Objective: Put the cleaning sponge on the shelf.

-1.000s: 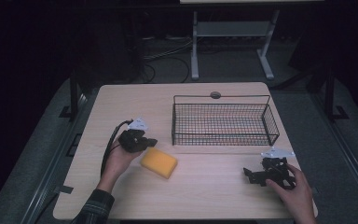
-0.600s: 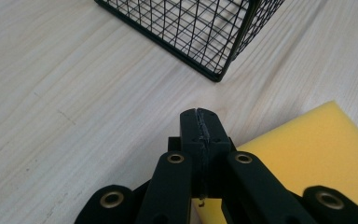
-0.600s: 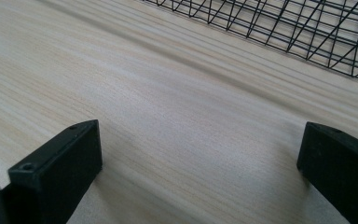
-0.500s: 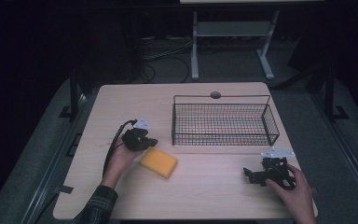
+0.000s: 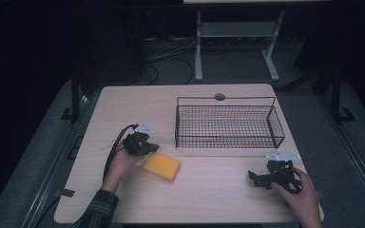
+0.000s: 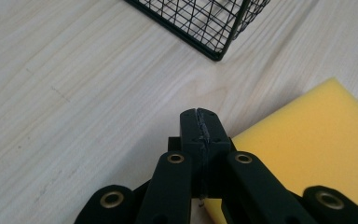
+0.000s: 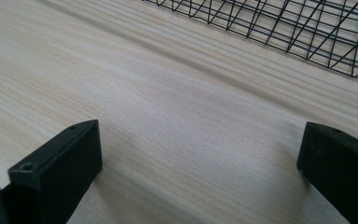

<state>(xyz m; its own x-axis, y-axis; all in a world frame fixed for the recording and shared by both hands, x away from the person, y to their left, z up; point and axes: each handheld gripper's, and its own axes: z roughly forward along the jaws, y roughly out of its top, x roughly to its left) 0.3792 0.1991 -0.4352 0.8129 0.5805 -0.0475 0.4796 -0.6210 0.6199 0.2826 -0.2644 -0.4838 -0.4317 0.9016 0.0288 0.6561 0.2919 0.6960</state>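
Yellow sponge point(image 5: 161, 166) beside left gripper point(image 6: 199, 122) (jaws pressed together); right gripper point(image 7: 200, 154) spread wide.

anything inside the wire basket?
Nothing visible inside the wire basket: bare table wood shows through its mesh floor. The yellow sponge lies outside, beside the shut left gripper. The near wall's mesh slightly obscures the floor.

The table point(image 5: 123, 109) is pale matt wood, the basket point(image 5: 228, 124) thin black wire, the sponge point(image 5: 161, 166) soft yellow foam.
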